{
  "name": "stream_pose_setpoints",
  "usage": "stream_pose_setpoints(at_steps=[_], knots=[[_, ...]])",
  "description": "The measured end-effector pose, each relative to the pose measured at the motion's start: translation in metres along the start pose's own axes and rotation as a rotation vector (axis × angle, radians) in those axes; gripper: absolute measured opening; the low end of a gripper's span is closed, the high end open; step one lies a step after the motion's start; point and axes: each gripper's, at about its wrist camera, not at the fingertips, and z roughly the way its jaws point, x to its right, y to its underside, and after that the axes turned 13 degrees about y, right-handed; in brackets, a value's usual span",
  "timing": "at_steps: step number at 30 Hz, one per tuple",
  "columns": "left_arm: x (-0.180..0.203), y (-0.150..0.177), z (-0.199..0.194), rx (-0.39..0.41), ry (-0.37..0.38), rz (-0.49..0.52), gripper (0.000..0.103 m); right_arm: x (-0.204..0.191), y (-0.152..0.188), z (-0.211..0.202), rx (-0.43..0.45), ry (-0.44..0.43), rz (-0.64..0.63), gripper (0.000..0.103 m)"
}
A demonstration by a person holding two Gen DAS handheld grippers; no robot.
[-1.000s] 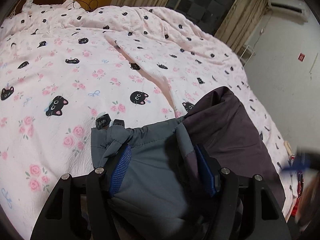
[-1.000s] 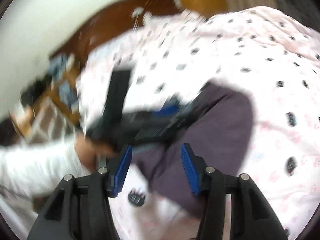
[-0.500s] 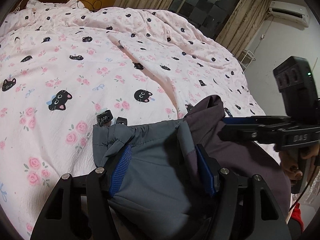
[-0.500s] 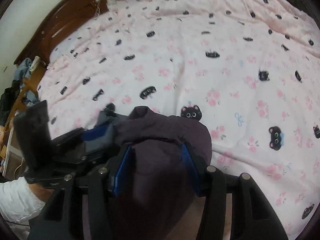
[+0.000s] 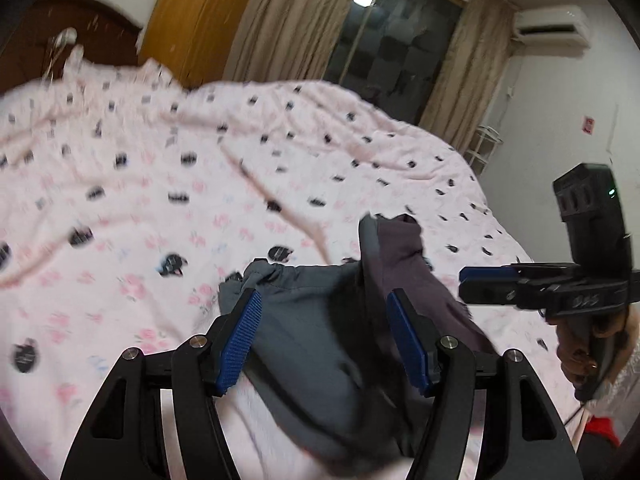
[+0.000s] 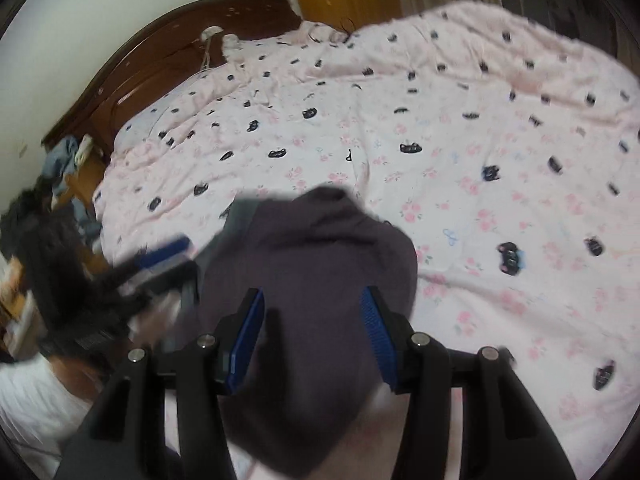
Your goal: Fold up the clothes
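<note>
A folded garment, grey on one side and dark purple on the other, lies on the near part of the pink bed. My left gripper has its blue pads wide apart, with the grey cloth lying between them, not pinched. My right gripper is also wide apart above the purple cloth. The right gripper shows at the right of the left wrist view. The left gripper shows blurred at the left of the right wrist view.
The pink bedspread with black cats and roses covers the whole bed. A dark wooden headboard stands at the far end. A bedside stand with clutter is at the left. Curtains and a window lie beyond the bed.
Both grippers have lifted and pulled back from the garment, and the views tilted up. The left gripper's pads have spread wider apart. The garment lies looser on the bed.
</note>
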Motion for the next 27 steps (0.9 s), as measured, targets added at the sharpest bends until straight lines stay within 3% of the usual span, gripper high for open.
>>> stream_pose_setpoints(at_steps=[6, 8, 10, 13, 15, 21, 22, 24, 27], knots=[[0.033, 0.020, -0.002, -0.112, 0.019, 0.084, 0.060, -0.025, 0.038, -0.007, 0.002, 0.073, -0.136, 0.052], [0.037, 0.036, 0.017, -0.207, -0.060, 0.118, 0.060, -0.032, 0.047, -0.002, -0.006, 0.087, -0.157, 0.053], [0.032, 0.047, 0.026, -0.245, -0.095, 0.103, 0.065, -0.038, 0.053, 0.004, -0.009, 0.100, -0.176, 0.053], [0.019, 0.060, 0.028, -0.240, -0.135, 0.050, 0.076, -0.049, 0.061, 0.011, 0.000, 0.133, -0.226, 0.055], [0.008, 0.067, 0.032, -0.229, -0.120, 0.013, 0.080, -0.052, 0.064, 0.015, 0.005, 0.141, -0.238, 0.057], [-0.002, 0.050, 0.002, -0.132, -0.001, -0.115, 0.079, -0.001, 0.069, 0.013, -0.032, -0.069, 0.061, 0.060], [-0.005, 0.047, -0.006, -0.107, 0.026, -0.143, 0.079, 0.008, 0.070, 0.012, -0.038, -0.104, 0.111, 0.062], [-0.015, 0.045, -0.011, -0.111, 0.060, -0.198, 0.079, 0.025, 0.072, 0.011, -0.050, -0.174, 0.210, 0.080], [-0.022, 0.045, -0.010, -0.117, 0.105, -0.257, 0.079, 0.050, 0.075, 0.010, -0.068, -0.279, 0.360, 0.081]])
